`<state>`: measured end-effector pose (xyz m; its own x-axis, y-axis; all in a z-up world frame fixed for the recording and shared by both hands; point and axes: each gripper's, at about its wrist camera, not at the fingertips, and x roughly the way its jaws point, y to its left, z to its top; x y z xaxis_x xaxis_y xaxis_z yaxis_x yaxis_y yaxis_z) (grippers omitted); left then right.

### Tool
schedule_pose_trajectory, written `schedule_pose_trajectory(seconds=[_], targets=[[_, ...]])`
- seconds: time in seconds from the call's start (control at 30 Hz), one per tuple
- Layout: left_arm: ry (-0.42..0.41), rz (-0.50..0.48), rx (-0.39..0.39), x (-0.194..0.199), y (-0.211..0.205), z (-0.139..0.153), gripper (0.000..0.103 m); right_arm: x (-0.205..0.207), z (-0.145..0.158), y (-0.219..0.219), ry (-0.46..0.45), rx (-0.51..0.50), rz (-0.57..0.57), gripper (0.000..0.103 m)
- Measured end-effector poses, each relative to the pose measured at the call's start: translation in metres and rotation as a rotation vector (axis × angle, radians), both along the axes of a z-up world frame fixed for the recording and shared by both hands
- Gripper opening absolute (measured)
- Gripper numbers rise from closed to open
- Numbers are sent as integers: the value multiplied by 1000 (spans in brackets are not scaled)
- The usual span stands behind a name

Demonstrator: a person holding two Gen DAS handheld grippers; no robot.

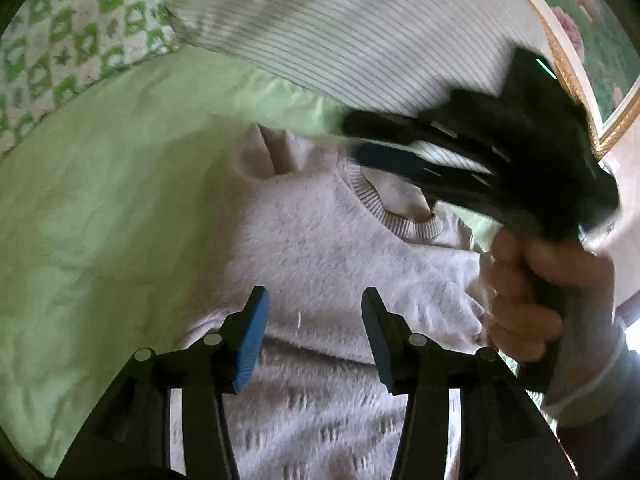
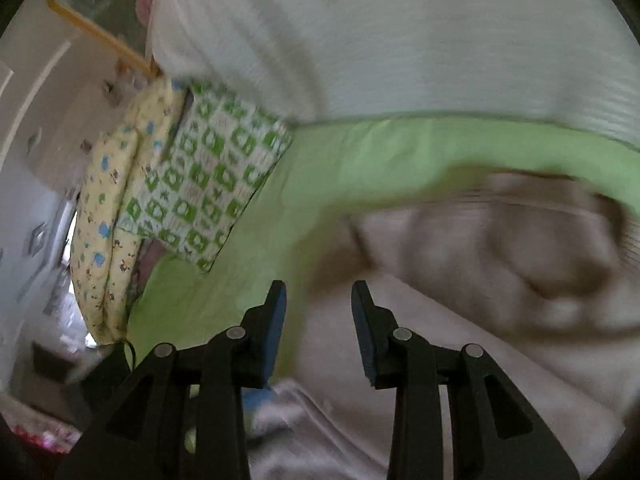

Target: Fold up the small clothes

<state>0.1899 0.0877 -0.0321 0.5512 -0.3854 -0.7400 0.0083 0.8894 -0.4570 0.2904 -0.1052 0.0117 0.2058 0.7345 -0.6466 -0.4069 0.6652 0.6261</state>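
- Left wrist cam sits low and close over the fuzzy pale-pink knit sweater (image 1: 320,248), facing its ribbed collar.
- Right wrist cam looks across the light green bedsheet (image 2: 360,152).
- Both catch the green-and-white patterned pillow (image 1: 76,36) and the striped white blanket (image 2: 400,40).

Both grippers are black — the left gripper (image 1: 315,336) and right gripper (image 2: 319,326) carry blue finger pads and silver pivot screws. At right, a bare-skinned hand (image 1: 532,292) shows a grey sleeve.

Bare green sheet (image 1: 100,208) left of sweater (image 1: 320,248); striped pillow (image 1: 360,32) blocks beyond.
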Motion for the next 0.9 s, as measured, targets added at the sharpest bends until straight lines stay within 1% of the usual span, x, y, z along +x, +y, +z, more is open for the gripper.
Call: schedule_pose_trajectory(seconds=[0.03, 0.1, 0.13, 0.2, 0.27, 0.33, 0.4, 0.43, 0.47, 0.5, 0.6, 0.67, 0.77, 0.8, 0.83, 0.9], targets=[[9, -6, -5, 3, 1, -6, 49, 9, -11, 19, 21, -25, 36, 35], [45, -5, -6, 8, 5, -21, 49, 17, -23, 39, 38, -74, 76, 35], [62, -2, -16, 9, 8, -29, 49, 24, -33, 49, 41, -118, 86, 35], [83, 7, -31, 10, 14, -40, 48, 32, -48, 61, 24, -211, 80, 35], [92, 14, -42, 9, 19, -48, 48, 39, -54, 66, -7, -266, 67, 35], [91, 13, -57, 9, 23, -52, 48, 44, -60, 69, -6, -257, 68, 35], [99, 10, -56, 11, 23, -55, 48, 46, -68, 74, 10, -240, 103, 35], [98, 8, -53, 12, 23, -55, 48, 48, -68, 78, 0, -244, 111, 30], [97, 6, -49, 13, 22, -55, 48, 49, -66, 82, -11, -231, 129, 4], [96, 3, -42, 13, 21, -54, 48, 52, -62, 88, -11, -214, 138, 4], [94, -6, -19, 15, 15, -54, 48, 62, -39, 100, -89, -159, 116, 3], [93, -14, 1, 17, 13, -53, 48, 68, -33, 112, -127, -177, 96, 3], [96, -21, 19, 21, 9, -54, 48, 75, -58, 125, -97, -276, 88, 3], [96, -22, 28, 21, 8, -53, 48, 75, -64, 122, -88, -273, 81, 3], [96, -29, 37, 22, 7, -52, 48, 76, -64, 119, -79, -254, 69, 4], [97, -29, 30, 22, 5, -51, 48, 76, -57, 104, -47, -173, 19, 5]])
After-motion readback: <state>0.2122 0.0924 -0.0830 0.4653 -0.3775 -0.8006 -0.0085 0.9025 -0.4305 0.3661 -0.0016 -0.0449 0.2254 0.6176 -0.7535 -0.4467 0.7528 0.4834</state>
